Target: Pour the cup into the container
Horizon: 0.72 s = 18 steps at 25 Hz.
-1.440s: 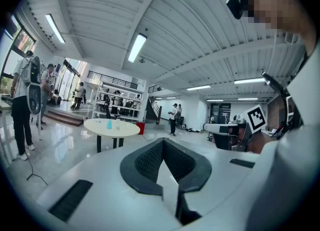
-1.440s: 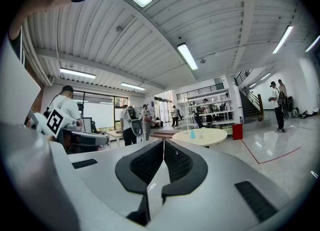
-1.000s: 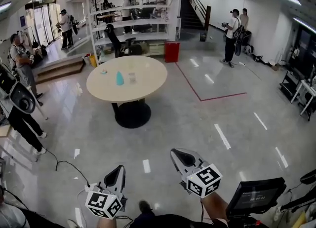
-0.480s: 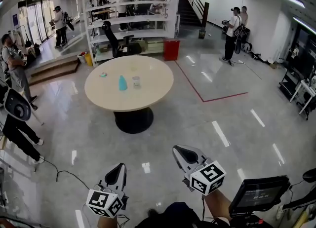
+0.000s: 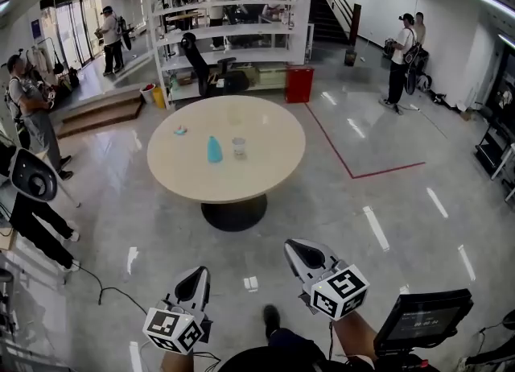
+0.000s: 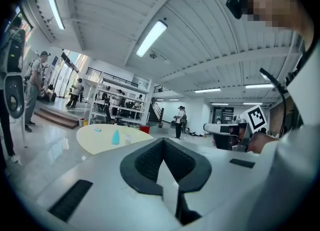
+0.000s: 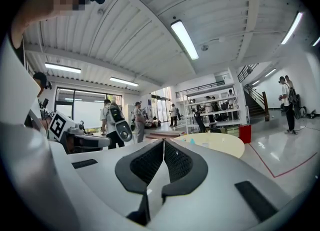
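Both held low over the glossy grey floor: left gripper and right gripper, jaws pressed together, nothing between them. Well ahead, on the round beige counter, a small clear cup stands just beside a teal blue container.

The round surface is looking pale cream, with a black foot under it. On the surface, a container is showing light blue and a cup is looking clear. Behind the surface, a bin is glowing red. The left gripper and right gripper are showing white, with black-and-white squares.
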Tool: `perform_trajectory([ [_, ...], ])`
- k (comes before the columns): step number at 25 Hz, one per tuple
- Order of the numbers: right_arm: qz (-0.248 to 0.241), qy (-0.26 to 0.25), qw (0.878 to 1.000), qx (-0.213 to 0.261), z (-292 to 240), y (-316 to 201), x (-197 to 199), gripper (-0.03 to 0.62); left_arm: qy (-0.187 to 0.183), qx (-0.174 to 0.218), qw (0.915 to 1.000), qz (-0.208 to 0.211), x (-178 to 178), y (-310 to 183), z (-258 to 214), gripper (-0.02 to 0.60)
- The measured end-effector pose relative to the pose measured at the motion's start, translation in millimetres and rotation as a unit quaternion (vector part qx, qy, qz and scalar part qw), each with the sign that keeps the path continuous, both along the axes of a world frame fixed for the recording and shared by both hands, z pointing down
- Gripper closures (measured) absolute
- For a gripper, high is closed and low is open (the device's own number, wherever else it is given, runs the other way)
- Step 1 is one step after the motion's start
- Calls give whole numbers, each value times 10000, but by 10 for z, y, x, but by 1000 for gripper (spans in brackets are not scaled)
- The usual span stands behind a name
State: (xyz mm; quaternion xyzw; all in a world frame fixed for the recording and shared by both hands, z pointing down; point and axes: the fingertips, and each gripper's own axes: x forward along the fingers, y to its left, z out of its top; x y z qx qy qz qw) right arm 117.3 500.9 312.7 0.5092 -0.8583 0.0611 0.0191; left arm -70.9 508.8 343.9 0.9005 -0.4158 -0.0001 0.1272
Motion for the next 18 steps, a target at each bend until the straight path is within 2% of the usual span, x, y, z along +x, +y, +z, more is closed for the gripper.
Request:
perform_trajectory([
  [5, -36, -25, 9999, 157, -147, -726, 269, 587, 79, 103, 9998, -172, 150, -682, -180, 583],
  [11, -110, 74, 9993, 351, -183, -1597, 618, 586, -56, 232, 9993, -303, 464, -1496, -234, 583],
  [18, -155, 16, 9996, 220, -105, -2567, 559, 586, -66, 25, 9997, -230, 575, -2440, -104, 583],
])
